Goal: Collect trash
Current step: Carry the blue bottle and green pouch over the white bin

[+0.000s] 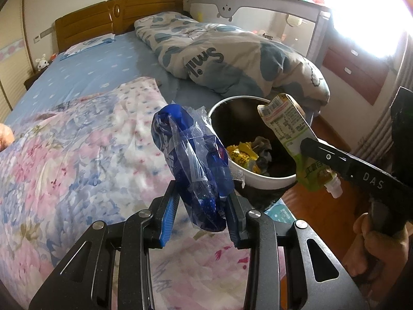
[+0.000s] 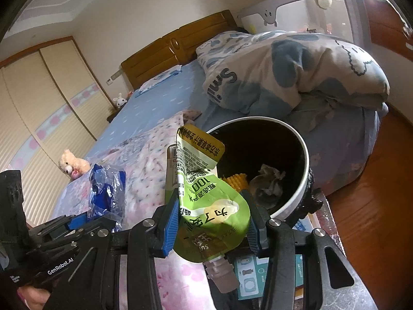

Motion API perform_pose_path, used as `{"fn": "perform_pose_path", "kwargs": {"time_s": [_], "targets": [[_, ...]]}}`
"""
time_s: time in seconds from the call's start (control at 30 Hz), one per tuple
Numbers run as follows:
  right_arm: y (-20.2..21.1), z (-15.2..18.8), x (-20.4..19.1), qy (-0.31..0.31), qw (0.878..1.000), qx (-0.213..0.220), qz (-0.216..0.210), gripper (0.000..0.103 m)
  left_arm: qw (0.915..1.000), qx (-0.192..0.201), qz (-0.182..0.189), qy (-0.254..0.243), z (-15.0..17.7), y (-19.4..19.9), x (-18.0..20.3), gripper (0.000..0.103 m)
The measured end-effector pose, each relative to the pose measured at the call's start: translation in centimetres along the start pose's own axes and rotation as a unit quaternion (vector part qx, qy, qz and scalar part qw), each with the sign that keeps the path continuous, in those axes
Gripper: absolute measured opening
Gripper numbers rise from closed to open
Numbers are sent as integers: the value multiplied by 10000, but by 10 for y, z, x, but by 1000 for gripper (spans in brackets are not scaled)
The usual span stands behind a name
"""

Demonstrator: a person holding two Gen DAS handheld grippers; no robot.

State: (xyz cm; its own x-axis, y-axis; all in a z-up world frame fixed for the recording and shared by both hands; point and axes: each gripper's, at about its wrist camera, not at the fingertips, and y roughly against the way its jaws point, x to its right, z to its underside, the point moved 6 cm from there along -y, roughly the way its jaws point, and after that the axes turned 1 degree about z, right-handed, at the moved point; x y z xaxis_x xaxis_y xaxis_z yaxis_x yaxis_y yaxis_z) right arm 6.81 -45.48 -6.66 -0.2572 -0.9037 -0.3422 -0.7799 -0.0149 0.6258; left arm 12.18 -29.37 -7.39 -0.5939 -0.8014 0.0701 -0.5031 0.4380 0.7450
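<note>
Left gripper (image 1: 202, 204) clamped on crumpled blue plastic wrapper (image 1: 192, 165) — jaws pinch lower bunched part, wrapper held above floral quilt (image 1: 77, 155), just beside bin.

Right gripper (image 2: 211, 222) clamped on green spouted pouch (image 2: 206, 196), spout end down, pouch hanging at bin rim.

Judgement: both items light, limp, slick film; wrapper likely to slip unless gripped at thickest bunch; pouch best held across flat body near spout.

Beyond — white-rimmed trash bin (image 2: 304, 155) against bed, scraps already inside.

Bin (image 1: 260, 180) base hidden; window (image 1: 366, 7) overexposed; pouch (image 2: 206, 201) print blurred.
</note>
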Motion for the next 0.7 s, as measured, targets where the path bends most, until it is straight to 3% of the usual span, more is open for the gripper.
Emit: {"fn": "perform_pose_path", "kwargs": {"time_s": [0.7], "targets": [[-9, -19, 24, -57, 9998, -13, 193, 45, 9997, -7, 91, -230, -26, -18, 28, 32]]}}
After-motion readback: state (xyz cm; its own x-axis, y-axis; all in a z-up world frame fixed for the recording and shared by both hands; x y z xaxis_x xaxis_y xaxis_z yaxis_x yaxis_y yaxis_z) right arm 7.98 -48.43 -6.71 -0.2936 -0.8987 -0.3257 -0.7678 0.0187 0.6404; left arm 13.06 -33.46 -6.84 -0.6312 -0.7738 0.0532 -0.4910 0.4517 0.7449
